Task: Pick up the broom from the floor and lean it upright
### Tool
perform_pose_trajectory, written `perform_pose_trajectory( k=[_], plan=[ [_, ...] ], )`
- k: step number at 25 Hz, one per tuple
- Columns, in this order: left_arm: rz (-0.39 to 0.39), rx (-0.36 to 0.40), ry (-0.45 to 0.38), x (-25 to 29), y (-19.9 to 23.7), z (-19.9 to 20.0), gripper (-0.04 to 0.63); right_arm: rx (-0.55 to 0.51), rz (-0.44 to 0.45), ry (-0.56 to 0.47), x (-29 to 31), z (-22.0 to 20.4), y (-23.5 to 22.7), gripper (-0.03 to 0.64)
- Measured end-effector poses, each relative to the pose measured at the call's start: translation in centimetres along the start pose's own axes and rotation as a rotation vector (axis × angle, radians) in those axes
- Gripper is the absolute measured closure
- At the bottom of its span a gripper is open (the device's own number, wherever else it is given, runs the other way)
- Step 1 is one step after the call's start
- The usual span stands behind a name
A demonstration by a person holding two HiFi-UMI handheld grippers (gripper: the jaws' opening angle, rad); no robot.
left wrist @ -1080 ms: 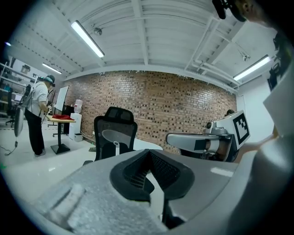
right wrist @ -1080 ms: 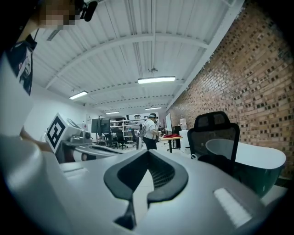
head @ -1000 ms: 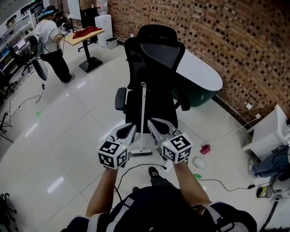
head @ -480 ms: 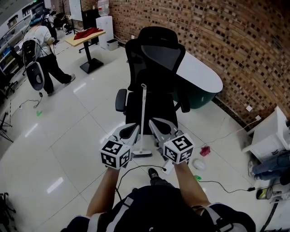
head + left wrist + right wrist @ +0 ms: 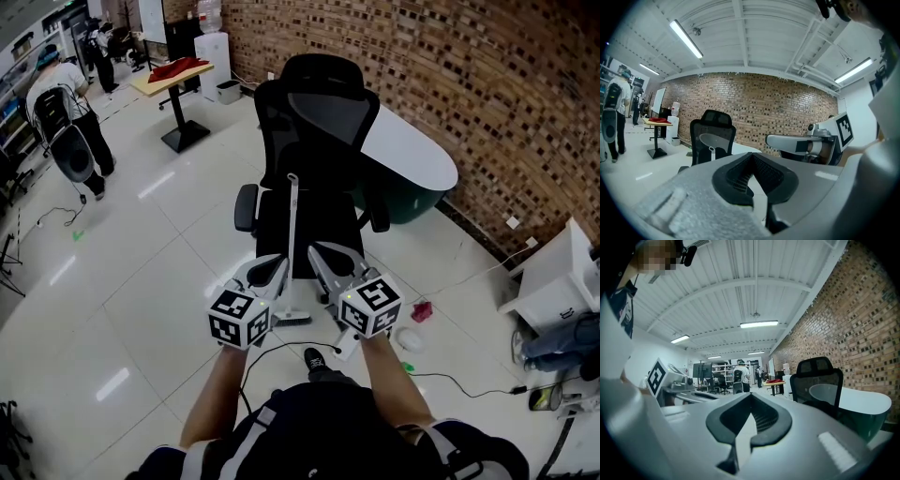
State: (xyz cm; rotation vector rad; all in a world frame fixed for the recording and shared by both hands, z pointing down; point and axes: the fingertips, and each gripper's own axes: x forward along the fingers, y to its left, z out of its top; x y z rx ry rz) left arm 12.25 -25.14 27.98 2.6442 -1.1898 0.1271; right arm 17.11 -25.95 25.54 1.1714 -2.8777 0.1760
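Standing upright just ahead, the broom [image 5: 292, 234] leans its long pale handle against the front of the black office chair [image 5: 319, 112], head down on the floor [image 5: 141, 281]. It sits right between the two grippers, about equally near to each. The left gripper [image 5: 264, 269] is pinched together with nothing in it, and the right gripper [image 5: 327, 259] is the same, jaws closed on air, neither touching the handle. To my eye the lean is done.
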Motion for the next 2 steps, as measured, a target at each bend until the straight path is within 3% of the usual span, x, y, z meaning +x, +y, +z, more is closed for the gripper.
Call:
perform_pose_trajectory(
  k=[2],
  plan=[
    [0.001, -0.002, -0.001, 0.10, 0.02, 0.03, 0.594, -0.001, 0.000, -0.002, 0.02, 0.12, -0.10, 0.615]
  ],
)
